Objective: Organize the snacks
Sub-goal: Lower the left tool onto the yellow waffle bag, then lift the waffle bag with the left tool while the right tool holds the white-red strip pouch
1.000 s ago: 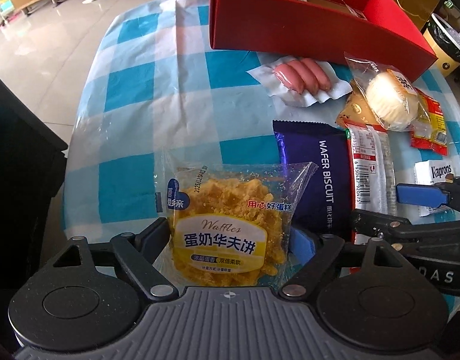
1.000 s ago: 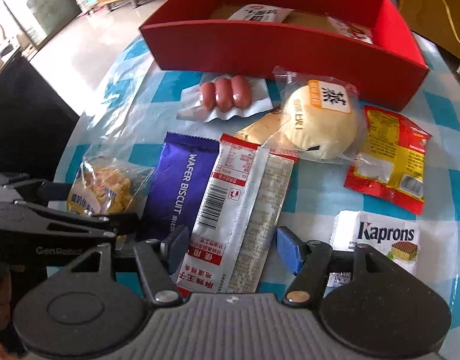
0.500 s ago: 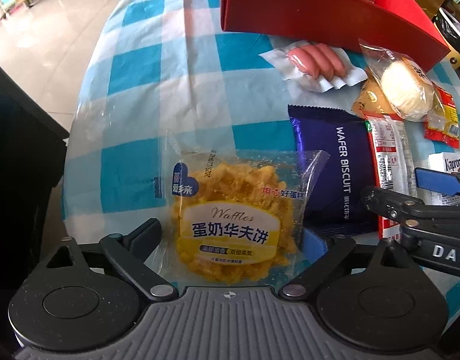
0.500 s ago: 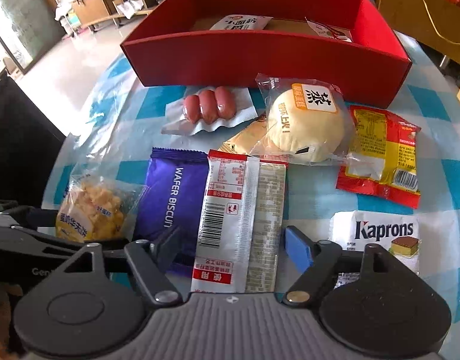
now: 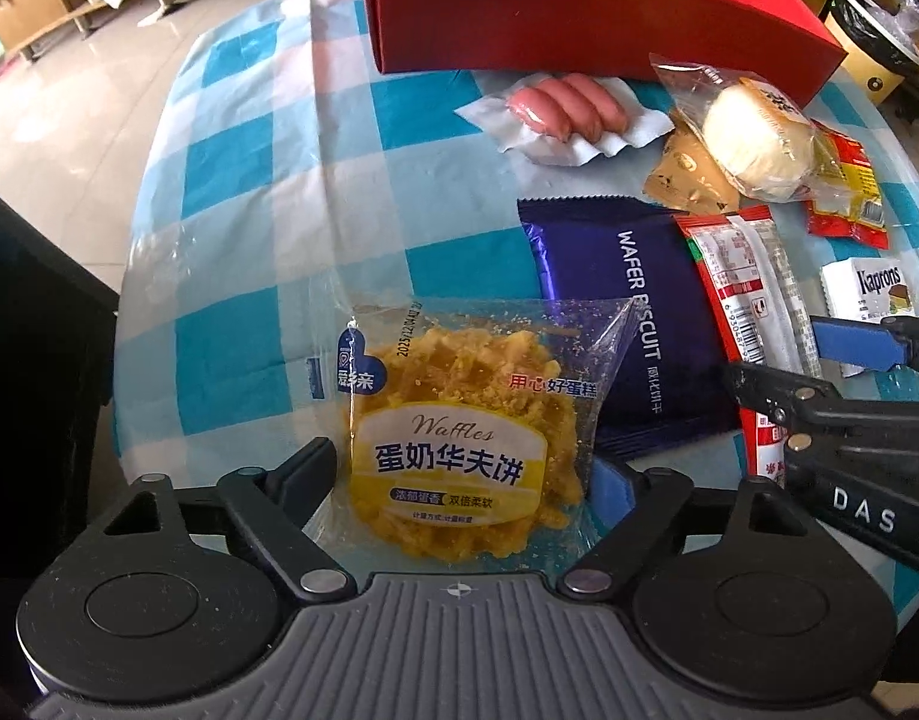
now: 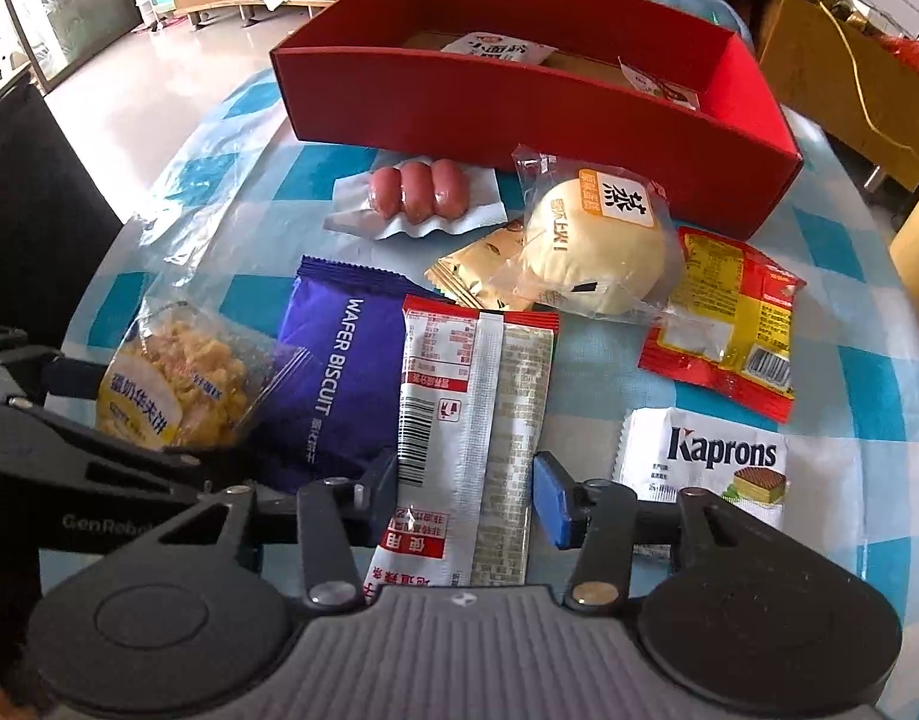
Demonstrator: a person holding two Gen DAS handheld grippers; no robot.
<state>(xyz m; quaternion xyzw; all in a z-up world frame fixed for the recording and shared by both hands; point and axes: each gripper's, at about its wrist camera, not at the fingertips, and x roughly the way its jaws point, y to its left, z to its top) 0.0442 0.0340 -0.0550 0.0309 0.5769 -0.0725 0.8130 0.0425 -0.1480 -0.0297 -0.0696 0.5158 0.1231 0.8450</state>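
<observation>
My left gripper point(image 5: 462, 468) is shut on the clear waffle packet point(image 5: 465, 420) and holds it off the checked tablecloth point(image 5: 249, 180). The packet also shows in the right wrist view point(image 6: 171, 378). My right gripper point(image 6: 468, 489) is closed around the near end of the long red-and-white snack packet point(image 6: 465, 414), lifted slightly. The red box point(image 6: 519, 102) stands at the far side with a few packets inside. The purple wafer biscuit pack point(image 6: 339, 360) lies between the two held packets.
On the cloth lie a sausage pack point(image 6: 417, 192), a wrapped bun point(image 6: 597, 240), a tan sachet point(image 6: 477, 264), a red-yellow packet point(image 6: 729, 324) and a Kaprons wafer point(image 6: 705, 468). The table's left edge drops to the floor point(image 5: 69, 120).
My left gripper has lifted the waffle packet and moved toward the red box. My right gripper has closed on the red-and-white packet and raised its near end.
</observation>
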